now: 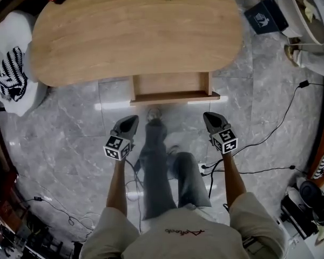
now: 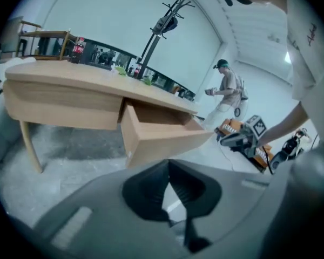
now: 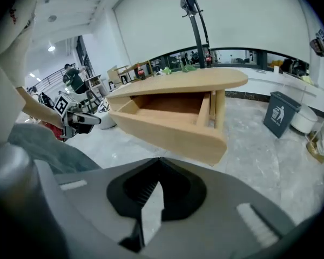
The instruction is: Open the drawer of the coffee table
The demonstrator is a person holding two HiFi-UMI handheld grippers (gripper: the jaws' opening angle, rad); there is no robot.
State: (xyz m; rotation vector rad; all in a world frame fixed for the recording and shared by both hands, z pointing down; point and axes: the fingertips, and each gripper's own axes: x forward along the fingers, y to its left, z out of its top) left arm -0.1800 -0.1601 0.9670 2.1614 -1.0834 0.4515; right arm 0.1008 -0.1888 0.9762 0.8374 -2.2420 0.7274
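Jaws pressed together on nothing, the left gripper and the right gripper hover side by side, apart from the drawer. It juts open from the near edge of the coffee table. The job looks done, so keep both tools clear of that front panel.

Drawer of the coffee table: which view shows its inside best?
The right gripper view: it looks into the pulled-out drawer, showing floor and walls. The head view shows it from above, partly under the tabletop; the left gripper view shows mainly its front panel.
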